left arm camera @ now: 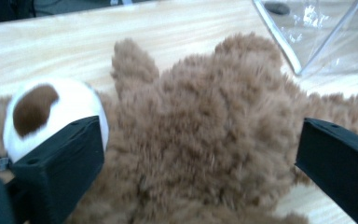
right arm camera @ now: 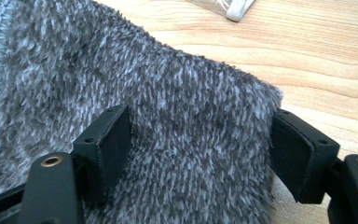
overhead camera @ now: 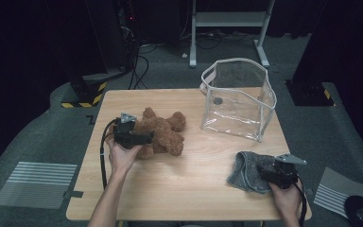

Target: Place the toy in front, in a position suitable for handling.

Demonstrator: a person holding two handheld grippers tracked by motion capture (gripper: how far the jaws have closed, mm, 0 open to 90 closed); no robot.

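Note:
A brown teddy bear [overhead camera: 163,135] lies on the wooden table [overhead camera: 189,189], left of centre. My left gripper [overhead camera: 147,138] is open at the bear's left side. In the left gripper view the jaws straddle the furry body [left arm camera: 205,135], and the white muzzle with a brown nose [left arm camera: 51,112] sits by the left jaw. A grey fuzzy cloth [overhead camera: 246,171] lies crumpled at the front right. My right gripper [overhead camera: 264,173] is open, its jaws on either side of a raised fold of the cloth [right arm camera: 191,140].
A clear plastic bag with white trim [overhead camera: 238,97] stands open at the back right of the table. Black equipment and cables [overhead camera: 123,52] and a white stand [overhead camera: 227,23] are on the floor beyond the table.

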